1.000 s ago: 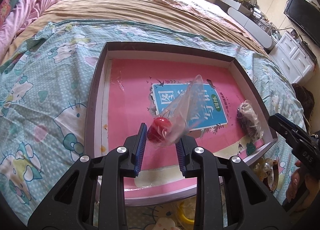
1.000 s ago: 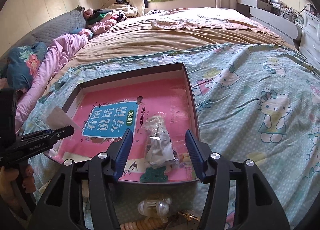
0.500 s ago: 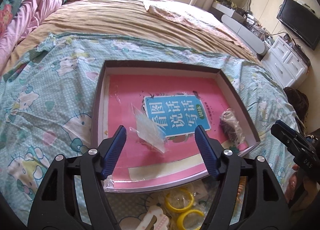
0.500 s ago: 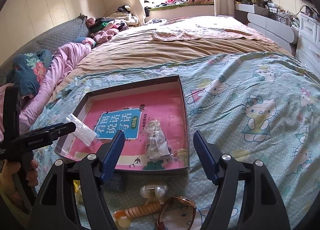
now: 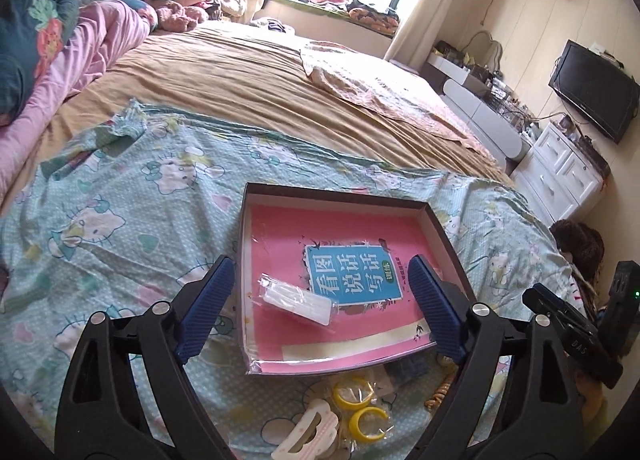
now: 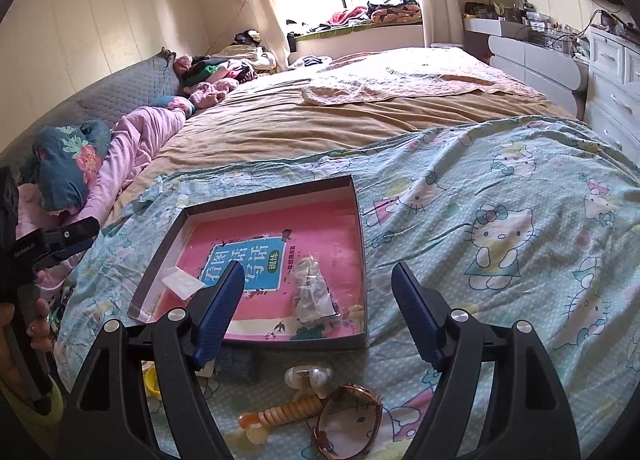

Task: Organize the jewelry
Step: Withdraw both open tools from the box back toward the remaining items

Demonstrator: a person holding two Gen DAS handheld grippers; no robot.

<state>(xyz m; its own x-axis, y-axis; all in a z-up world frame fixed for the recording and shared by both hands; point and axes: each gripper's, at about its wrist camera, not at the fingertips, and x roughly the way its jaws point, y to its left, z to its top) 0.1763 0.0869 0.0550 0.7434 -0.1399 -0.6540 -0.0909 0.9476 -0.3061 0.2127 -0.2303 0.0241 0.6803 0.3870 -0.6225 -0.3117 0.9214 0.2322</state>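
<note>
Dropped bag [image 5: 298, 302] beside "看图说话写话" book [image 5: 352, 272]

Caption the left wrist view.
Open left gripper above shallow dark-walled box, small clear plastic bag lying inside.

Box [image 5: 448, 244] looks like matt cardboard, glossy pink book [image 5: 280, 244] inside, clear crinkly plastic bags [image 6: 314, 296], soft printed cotton sheet [image 5: 120, 220], matt black plastic claws with ribbed blue pads [image 5: 434, 306].
</note>
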